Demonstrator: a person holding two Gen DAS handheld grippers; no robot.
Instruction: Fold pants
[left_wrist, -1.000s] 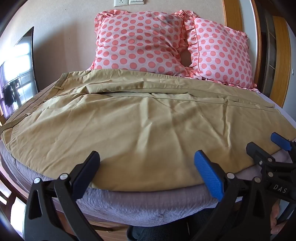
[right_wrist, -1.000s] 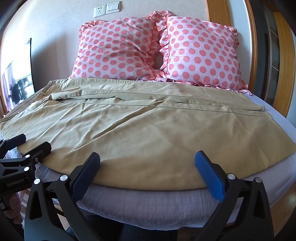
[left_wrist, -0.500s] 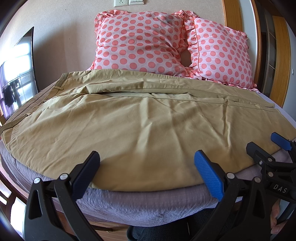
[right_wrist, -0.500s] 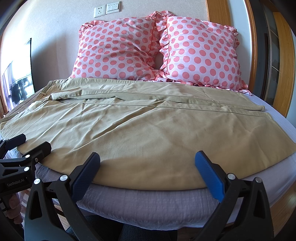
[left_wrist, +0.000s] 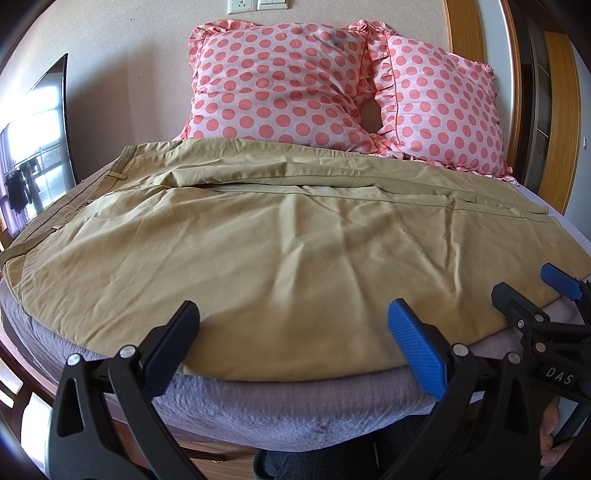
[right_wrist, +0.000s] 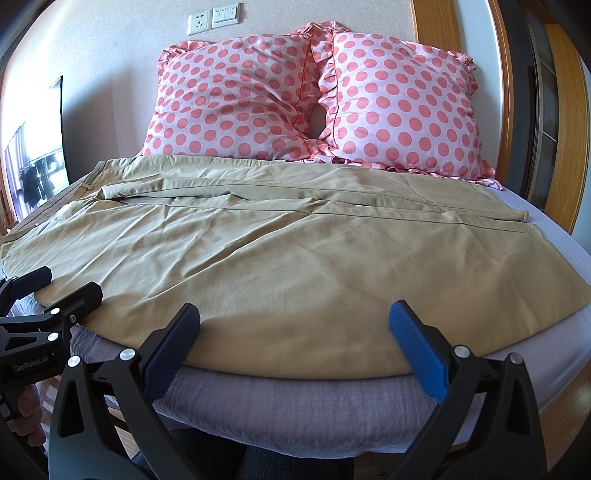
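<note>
1. Across the bed (right_wrist: 295, 406), straight ahead of both tools: pants (right_wrist: 280, 266), khaki, spread flat, long axis running left to right, waistband at the left end (left_wrist: 48, 225), leg hems at the right (right_wrist: 524, 216).
2. Along the near edge of the bed: one long side of the pants, just beyond the fingertips in both views, hanging over nothing.
3. At the near edge, left of middle: left hand-held gripper (left_wrist: 293, 332), fingers wide apart, nothing between them, tips just above or at the cloth edge; contact not clear.
4. Further right along the same edge: right hand-held gripper (right_wrist: 295, 332), fingers likewise spread and empty, also seen from the left view (left_wrist: 532, 288) at the cloth edge.
5. Behind the pants, against the wall: two dotted pillows (right_wrist: 236, 96), clear of the cloth save at its far side.
6. Judged from this: left tool nearer the waistband half, right tool nearer the hem half; near long edge the likely thing to pinch, then carry away toward the pillows to lay leg on leg.
7. Risk: thin cloth lying flat, easy to miss or to pinch with the sheet.
</note>
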